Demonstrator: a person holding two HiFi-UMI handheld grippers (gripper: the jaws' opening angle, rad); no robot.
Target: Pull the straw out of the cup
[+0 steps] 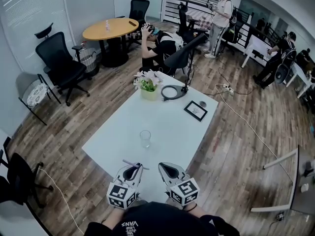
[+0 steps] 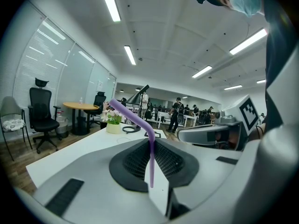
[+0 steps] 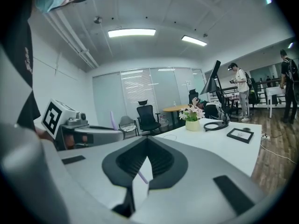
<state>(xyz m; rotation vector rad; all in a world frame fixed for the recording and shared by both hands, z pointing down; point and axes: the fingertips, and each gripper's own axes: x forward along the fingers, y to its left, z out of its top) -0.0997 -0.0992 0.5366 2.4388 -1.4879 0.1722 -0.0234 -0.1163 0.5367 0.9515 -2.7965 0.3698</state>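
Left gripper clamps the bent straw, right gripper closed, clear cup barely visible.

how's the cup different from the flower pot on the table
The cup is clear glass; the flower pot is opaque and pale yellow. The cup is empty, the straw not in it; the flower pot holds white flowers. The cup stands mid-table; the flower pot stands near the far end. Both are upright on the white table.
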